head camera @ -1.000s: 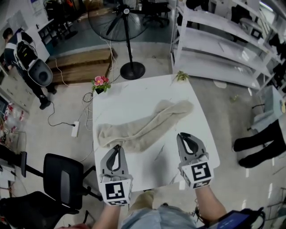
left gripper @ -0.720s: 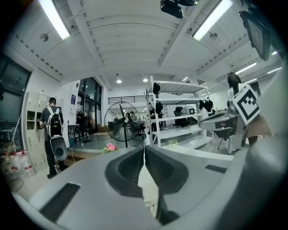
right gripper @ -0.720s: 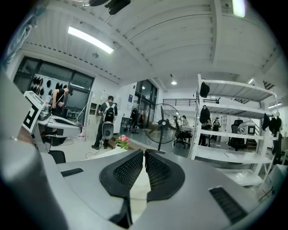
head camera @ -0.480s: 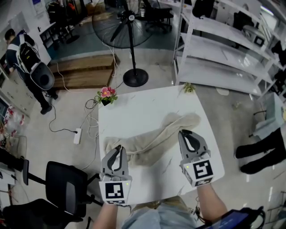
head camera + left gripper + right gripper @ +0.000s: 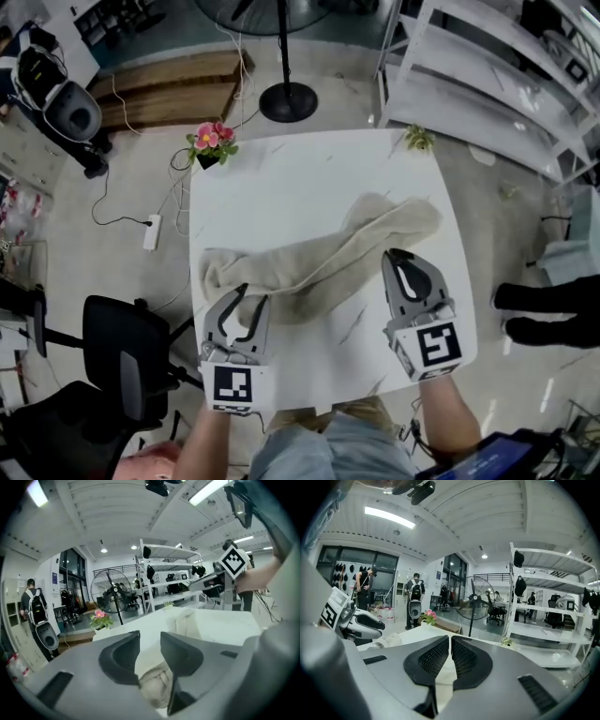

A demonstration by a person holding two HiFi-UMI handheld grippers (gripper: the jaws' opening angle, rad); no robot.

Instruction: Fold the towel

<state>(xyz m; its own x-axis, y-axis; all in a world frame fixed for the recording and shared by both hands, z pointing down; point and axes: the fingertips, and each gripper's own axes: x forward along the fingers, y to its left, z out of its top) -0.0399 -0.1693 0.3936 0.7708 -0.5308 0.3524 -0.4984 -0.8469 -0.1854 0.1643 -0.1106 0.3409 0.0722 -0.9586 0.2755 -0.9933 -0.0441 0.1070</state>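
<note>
Head view puts the towel [image 5: 319,262] in a long rumpled band slanting across the white tabletop [image 5: 309,178], its bunched end at the near left and the other end toward the far right. It is not flattened and no fold is made, so I judge we are at the very start: getting hold of the cloth. My left gripper [image 5: 248,295] sits at the bunched near-left end, its tips over the fabric. My right gripper [image 5: 398,255] lies just beside the near edge of the band's right half, its tip at the cloth's border.

Left gripper view shows the jaws spread; they have just been opening. A wad of towel [image 5: 157,688] lies low between them, but the pads are not pressing on it, so nothing is gripped yet.

Right gripper view shows the jaws [image 5: 450,641] pressed almost together, only a thin slit between them, with pale surface beyond and nothing pinched.

Next, I think, the left gripper wants to settle a little onto the wad and close on one clean edge, not the whole bunch. The right must open first, then take the border beside it, so the band can be pulled flat before folding.
</note>
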